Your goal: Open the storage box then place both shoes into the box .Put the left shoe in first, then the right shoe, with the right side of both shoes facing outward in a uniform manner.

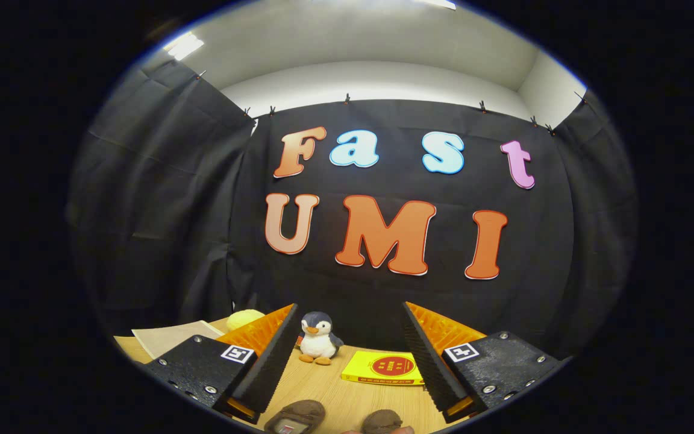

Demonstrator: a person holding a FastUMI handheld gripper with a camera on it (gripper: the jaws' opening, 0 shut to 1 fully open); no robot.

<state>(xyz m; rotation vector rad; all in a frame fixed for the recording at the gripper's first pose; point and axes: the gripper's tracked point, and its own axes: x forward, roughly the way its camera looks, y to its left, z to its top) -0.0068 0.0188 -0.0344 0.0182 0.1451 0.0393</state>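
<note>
The gripper [350, 331] is held level above the light wooden tabletop [347, 395] with its two fingers spread wide apart; nothing is clamped between them. Below and between the fingers, two brown suede-like shoes are partly seen: one with its opening upward [296, 416], the other [382, 420] just beside it. Which is the left shoe cannot be determined. Beyond the fingers stand a small grey-and-white plush penguin [318, 340] and a flat yellow box with a red round emblem [384, 367]. Further off to the left lie a pale yellow rounded object [244, 317] and a beige flat sheet [172, 337]. The storage box cannot be identified with certainty. The opening step is judged not yet begun. The next move calls for the box to be located and its lid approached with the fingers kept apart.
</note>
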